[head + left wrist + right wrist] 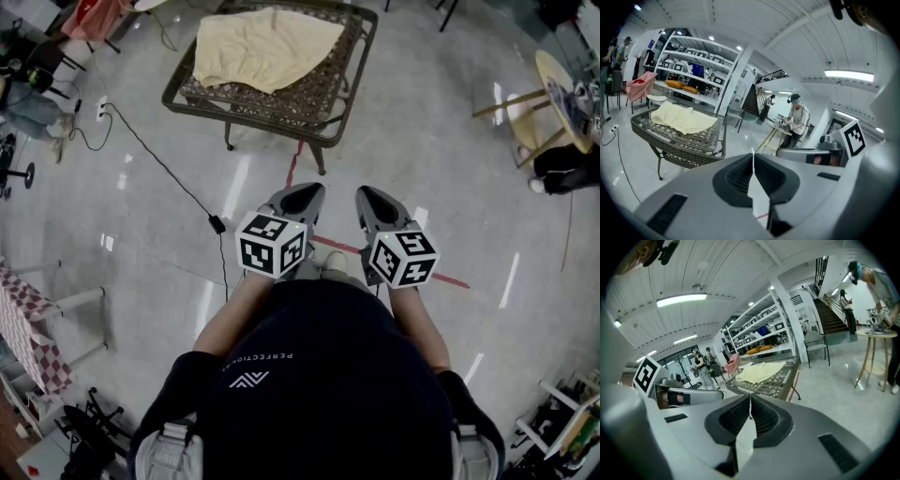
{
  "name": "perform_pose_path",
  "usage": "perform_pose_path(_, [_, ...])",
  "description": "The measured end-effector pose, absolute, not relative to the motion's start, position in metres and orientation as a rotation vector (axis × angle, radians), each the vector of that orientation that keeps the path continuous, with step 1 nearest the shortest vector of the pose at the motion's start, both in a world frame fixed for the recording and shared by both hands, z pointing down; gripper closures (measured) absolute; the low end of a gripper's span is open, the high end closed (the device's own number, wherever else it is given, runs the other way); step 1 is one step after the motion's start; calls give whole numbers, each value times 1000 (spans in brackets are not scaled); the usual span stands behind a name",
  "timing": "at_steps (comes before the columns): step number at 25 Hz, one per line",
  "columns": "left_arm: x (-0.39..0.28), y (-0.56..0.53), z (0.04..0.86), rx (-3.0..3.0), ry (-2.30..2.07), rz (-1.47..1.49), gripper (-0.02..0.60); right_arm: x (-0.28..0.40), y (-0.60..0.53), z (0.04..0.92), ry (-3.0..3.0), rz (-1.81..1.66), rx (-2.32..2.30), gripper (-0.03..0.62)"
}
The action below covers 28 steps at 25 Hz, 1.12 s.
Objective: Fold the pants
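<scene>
Pale yellow pants (265, 47) lie crumpled on a dark wicker table (349, 86) at the top of the head view, well ahead of me. They also show in the left gripper view as pants (682, 117) on the table (675, 145), and in the right gripper view as pants (760, 371). My left gripper (302, 199) and right gripper (373, 202) hang side by side over the floor, short of the table. Both are shut with nothing between their jaws, left gripper (753, 154) and right gripper (750, 401).
A black cable (164, 169) runs across the grey floor left of the table, and red tape (333, 246) crosses the floor near my grippers. A round wooden side table (553, 98) stands at the right. People (797, 117) and shelving (689, 70) are in the background.
</scene>
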<state>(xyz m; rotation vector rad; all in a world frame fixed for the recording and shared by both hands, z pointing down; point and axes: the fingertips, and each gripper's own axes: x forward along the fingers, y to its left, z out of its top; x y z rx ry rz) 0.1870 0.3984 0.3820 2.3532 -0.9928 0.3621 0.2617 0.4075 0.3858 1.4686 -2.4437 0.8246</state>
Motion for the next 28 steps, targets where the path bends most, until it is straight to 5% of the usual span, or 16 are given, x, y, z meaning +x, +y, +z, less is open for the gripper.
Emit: perform_pose_path(28, [160,382,384,2417,-844,302,565,229,370,390,-2413,923,1517,552])
